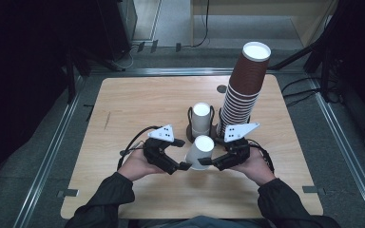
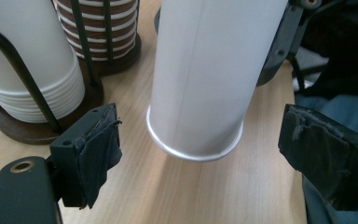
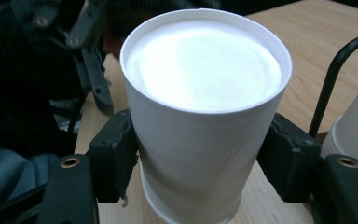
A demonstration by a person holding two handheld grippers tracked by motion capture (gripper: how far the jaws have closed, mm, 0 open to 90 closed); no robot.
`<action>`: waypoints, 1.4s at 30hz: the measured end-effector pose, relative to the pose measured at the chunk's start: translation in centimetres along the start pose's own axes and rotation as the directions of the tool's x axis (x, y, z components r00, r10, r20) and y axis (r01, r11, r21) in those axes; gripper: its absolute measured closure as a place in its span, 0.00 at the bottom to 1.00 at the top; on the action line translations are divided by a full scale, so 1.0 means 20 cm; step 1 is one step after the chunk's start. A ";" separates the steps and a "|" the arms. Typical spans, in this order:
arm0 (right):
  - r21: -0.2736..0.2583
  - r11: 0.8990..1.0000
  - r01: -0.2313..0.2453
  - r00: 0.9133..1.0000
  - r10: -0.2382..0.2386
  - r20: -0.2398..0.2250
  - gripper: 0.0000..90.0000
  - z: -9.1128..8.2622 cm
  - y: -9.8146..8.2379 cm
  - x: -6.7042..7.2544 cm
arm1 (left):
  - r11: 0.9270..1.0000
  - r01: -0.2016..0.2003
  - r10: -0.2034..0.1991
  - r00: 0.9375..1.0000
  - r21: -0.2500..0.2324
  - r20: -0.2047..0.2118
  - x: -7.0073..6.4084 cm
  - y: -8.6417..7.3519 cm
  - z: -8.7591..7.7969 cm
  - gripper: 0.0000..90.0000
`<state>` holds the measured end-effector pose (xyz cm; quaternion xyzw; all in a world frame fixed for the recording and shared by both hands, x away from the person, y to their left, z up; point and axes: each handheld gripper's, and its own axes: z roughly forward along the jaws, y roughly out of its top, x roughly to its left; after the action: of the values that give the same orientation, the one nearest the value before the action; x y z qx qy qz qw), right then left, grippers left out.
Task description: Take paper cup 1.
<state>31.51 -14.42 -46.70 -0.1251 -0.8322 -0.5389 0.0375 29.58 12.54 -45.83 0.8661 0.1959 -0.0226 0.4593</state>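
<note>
A single white paper cup [image 1: 200, 152] is held upside down and slightly tilted just above the wooden table [image 1: 138, 104]. My right gripper [image 1: 215, 160] is shut on it, and in the right gripper view the pads press into both sides of the cup [image 3: 200, 140], denting the wall a little. My left gripper [image 1: 182, 154] stands open on the cup's other side. In the left gripper view its two pads [image 2: 95, 149] flank the cup's rim [image 2: 196, 149] with gaps on both sides and touch nothing.
Just behind the held cup, a wire holder on a dark base carries a stack of white cups [image 1: 201, 118]. Next to it on the right a tall leaning stack of brown cups [image 1: 244, 85] rises. Bare tabletop lies to the left and front.
</note>
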 end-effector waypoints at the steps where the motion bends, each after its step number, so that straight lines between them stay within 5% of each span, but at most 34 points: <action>1: -0.023 1.000 -0.008 1.000 0.008 -0.005 0.38 0.00 0.00 0.00 | 1.000 0.011 -0.011 1.000 0.005 -0.002 0.00 -0.02 0.01 0.14; 11: -0.125 0.991 -0.045 0.998 0.039 -0.054 0.38 0.01 0.02 0.02 | 0.999 0.034 -0.034 0.999 -0.021 0.021 -0.01 -0.04 0.08 0.15; 26: -0.123 0.991 -0.056 0.997 0.050 -0.053 0.36 0.02 0.02 0.02 | 0.998 0.040 -0.038 0.999 -0.038 0.032 0.00 -0.03 0.08 0.33; 30: -0.126 0.989 -0.072 0.997 0.067 -0.040 0.26 0.02 0.04 0.02 | 0.999 0.041 -0.040 0.999 -0.030 0.030 0.00 -0.03 0.06 0.35; 35: -0.092 0.994 -0.059 0.998 0.058 -0.007 0.21 0.00 0.05 0.03 | 1.000 0.023 -0.023 0.999 -0.013 0.032 0.00 -0.02 0.03 0.35; 42: 0.041 0.999 0.010 0.998 -0.012 0.057 0.21 -0.02 0.03 0.07 | 1.000 -0.002 0.002 1.000 0.015 -0.006 0.02 -0.02 -0.03 0.35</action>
<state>30.36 -14.38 -45.63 -0.1350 -0.8444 -0.5183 0.0134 29.74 13.38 -45.95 0.8698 0.1963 -0.0213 0.4522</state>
